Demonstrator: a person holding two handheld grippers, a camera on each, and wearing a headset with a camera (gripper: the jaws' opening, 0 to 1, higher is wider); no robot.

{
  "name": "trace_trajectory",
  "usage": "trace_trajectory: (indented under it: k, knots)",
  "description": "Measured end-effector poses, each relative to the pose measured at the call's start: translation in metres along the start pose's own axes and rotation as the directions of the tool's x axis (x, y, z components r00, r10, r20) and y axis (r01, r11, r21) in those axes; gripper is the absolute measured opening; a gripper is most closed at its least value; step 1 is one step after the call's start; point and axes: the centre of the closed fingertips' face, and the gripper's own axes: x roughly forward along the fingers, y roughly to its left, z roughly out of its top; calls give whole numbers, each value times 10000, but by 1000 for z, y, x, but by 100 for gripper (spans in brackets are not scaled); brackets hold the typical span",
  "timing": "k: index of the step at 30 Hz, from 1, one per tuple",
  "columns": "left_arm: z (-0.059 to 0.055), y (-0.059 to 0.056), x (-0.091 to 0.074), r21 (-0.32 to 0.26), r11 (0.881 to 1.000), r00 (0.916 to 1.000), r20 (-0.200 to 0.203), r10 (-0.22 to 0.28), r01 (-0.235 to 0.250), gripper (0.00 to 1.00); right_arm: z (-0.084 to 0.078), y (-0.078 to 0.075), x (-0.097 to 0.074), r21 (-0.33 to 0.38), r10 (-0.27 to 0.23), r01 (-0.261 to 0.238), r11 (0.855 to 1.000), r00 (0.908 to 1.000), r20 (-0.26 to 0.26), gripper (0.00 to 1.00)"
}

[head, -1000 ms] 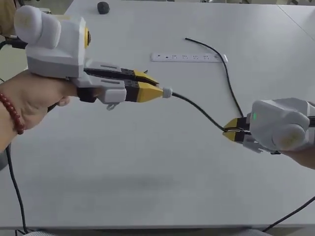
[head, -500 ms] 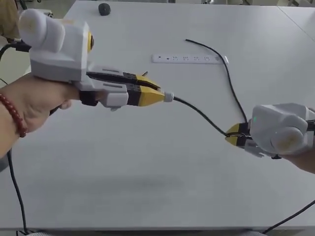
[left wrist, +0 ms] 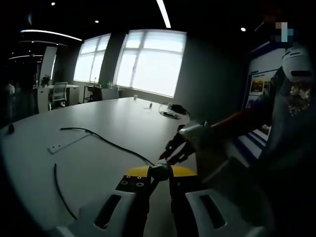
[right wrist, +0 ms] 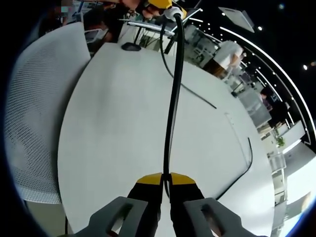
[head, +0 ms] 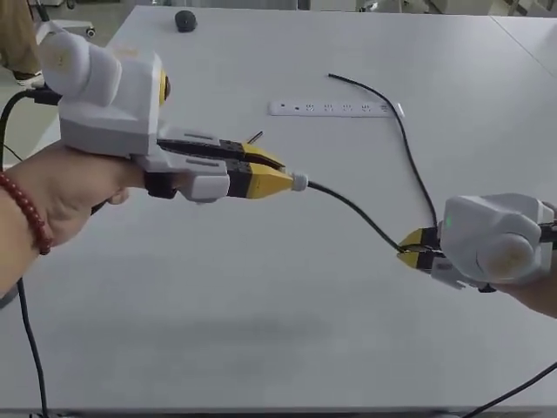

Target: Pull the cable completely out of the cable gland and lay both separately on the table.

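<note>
One small, pale grey cable gland [head: 298, 182] sits at the very tips of the left gripper [head: 285, 180]. The yellow-tipped jaws are closed down on it, so only its front end pokes out ahead of them. From the gland's mouth a thin black round cable [head: 352, 207] runs forward of the left jaws in a shallow sag, clear of the table, to the right gripper [head: 407, 245]. Those jaws are pressed nearly together with the cable pinched between their yellow tips. In the right gripper view the cable rises straight ahead from the pinch to the gland. Beyond the right jaws the rest of the cable trails over the plain white tabletop [head: 261, 313]. It passes the end of a flat white power strip [head: 335, 107] that lies well ahead of both pairs of jaws.

By my reading, the step in hand is the pull itself. Gland and cable are each gripped, but the cable is not yet out, and neither lies alone on the table. I cannot tell how much cable is left inside the gland, since the left jaws hide its back. The next move calls for drawing the two pairs of jaws apart along the cable's line. The left must hold the gland firm and the right's pinch must not slip. A sideways tug would likely bind the cable at the gland's mouth.
</note>
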Motion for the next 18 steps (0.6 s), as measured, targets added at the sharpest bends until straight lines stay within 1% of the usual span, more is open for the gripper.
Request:
trace_trajectory:
  k: [2, 3, 4, 8, 14, 15, 16, 17, 18]
  knots:
    - [0, 0, 0, -19, 10000, 10000, -11, 4, -4, 15, 0, 0, -1, 17, -42, 42, 10000, 10000, 32, 0]
    - [-1, 0, 0, 3, 10000, 10000, -30, 18, -18, 15, -1, 2, -1, 126, 23, -23, 9999, 10000, 39, 0]
    - [-1, -1, 0, 10, 10000, 10000, -30, 8, -8, 15, -1, 1, -1, 81, -62, 62, 9999, 10000, 57, 0]
    - [0, -2, 1, -18, 10000, 10000, 13, -16, 16, 15, 1, 1, -3, 466, -76, 66, 9989, 9997, 213, 0]
    - [1, -3, 3, -57, 9999, 10000, 22, -87, 87, 15, 0, 2, -3, 500, -39, 23, 9987, 9995, 328, 0]
    - [0, -3, 3, -35, 10000, 10000, 15, -73, 73, 15, 1, 3, -2, 590, 15, -38, 9982, 9992, 390, 0]
    - [0, -3, 3, -18, 10000, 10000, 10, -73, 73, 15, 2, 2, -3, 523, -80, 56, 9986, 9990, 448, 0]
    - [0, -3, 3, -29, 10000, 10000, -2, -67, 67, 15, 3, 3, -4, 553, -53, 24, 9985, 9986, 522, 1]
    - [0, -2, 3, -3, 10000, 10000, -36, -62, 62, 15, 8, 3, -5, 663, -76, 25, 9978, 9971, 762, 4]
